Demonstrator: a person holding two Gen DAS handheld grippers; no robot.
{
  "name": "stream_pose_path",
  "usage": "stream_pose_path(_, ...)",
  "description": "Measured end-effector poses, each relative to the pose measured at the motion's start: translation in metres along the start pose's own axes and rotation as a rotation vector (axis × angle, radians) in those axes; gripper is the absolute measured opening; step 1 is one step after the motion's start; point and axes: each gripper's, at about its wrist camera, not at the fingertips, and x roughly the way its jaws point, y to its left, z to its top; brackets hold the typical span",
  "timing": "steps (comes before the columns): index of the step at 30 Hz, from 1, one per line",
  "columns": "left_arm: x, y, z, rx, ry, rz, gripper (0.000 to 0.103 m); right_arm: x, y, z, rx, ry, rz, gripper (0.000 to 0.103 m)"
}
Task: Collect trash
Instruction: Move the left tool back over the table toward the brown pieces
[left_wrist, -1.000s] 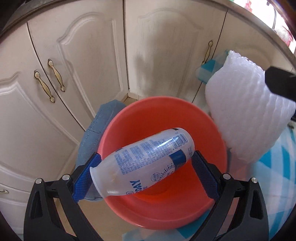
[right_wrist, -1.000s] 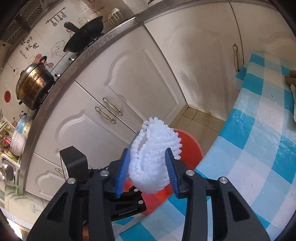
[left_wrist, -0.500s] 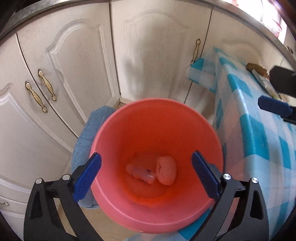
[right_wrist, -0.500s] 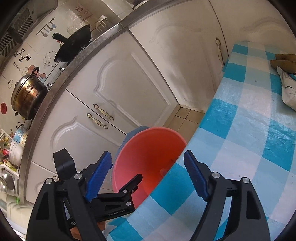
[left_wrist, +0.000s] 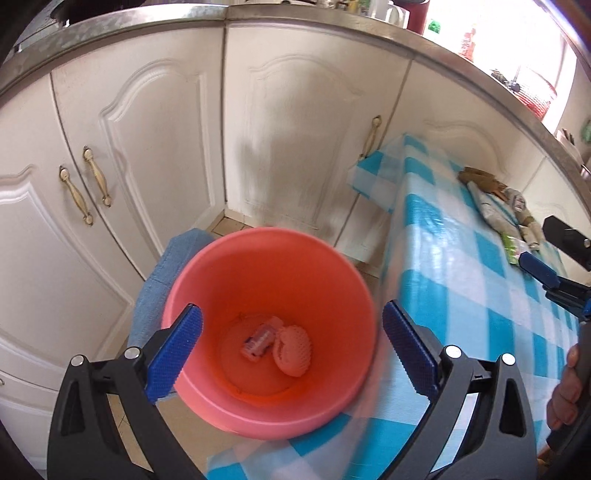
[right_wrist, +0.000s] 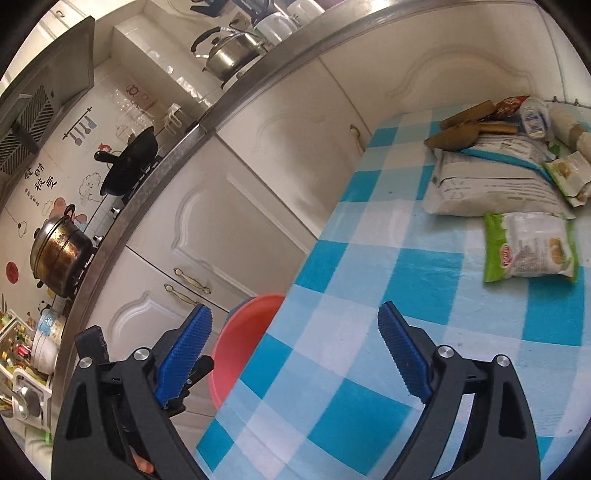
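Hovering wide and empty, left gripper (left_wrist: 291, 350) hangs over round red plastic bucket (left_wrist: 207, 258) holding dropped trash. Right gripper (right_wrist: 295, 350), jaws just opened with nothing between, faces green-and-white snack wrapper (right_wrist: 530, 247) on blue checked tablecloth (right_wrist: 369, 314), likely the next pick

Checked tablecloth (right_wrist: 369, 369) under snack packets (right_wrist: 528, 251)

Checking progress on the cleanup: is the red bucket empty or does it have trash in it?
Not empty. The red bucket holds a plastic bottle and a foam net, both lying on its bottom.
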Motion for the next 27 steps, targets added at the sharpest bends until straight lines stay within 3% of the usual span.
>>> stream_pose_path(8,-0.019,-0.048,0.020,-0.011,0.010,-0.164,0.098,-0.068,-0.064,0.021,0.075,-0.155,-0.061,0.091)
stream_pose_path(15,-0.006,-0.133,0.070,0.049,0.020,-0.244,0.098,-0.126,-0.143,0.036,0.226,-0.290,-0.150,0.091)
stream_pose_path(20,0.028,-0.205,0.120,0.036,0.034,-0.292,0.098,-0.143,-0.174,0.036,0.258,-0.324,-0.200,0.091)
stream_pose_path(25,0.089,-0.281,0.161,0.024,0.063,-0.241,0.097,-0.150,-0.190,0.035,0.260,-0.334,-0.221,0.091)
stream_pose_path(27,0.114,-0.299,0.170,-0.006,0.090,-0.221,0.091,-0.148,-0.193,0.035,0.267,-0.332,-0.216,0.091)
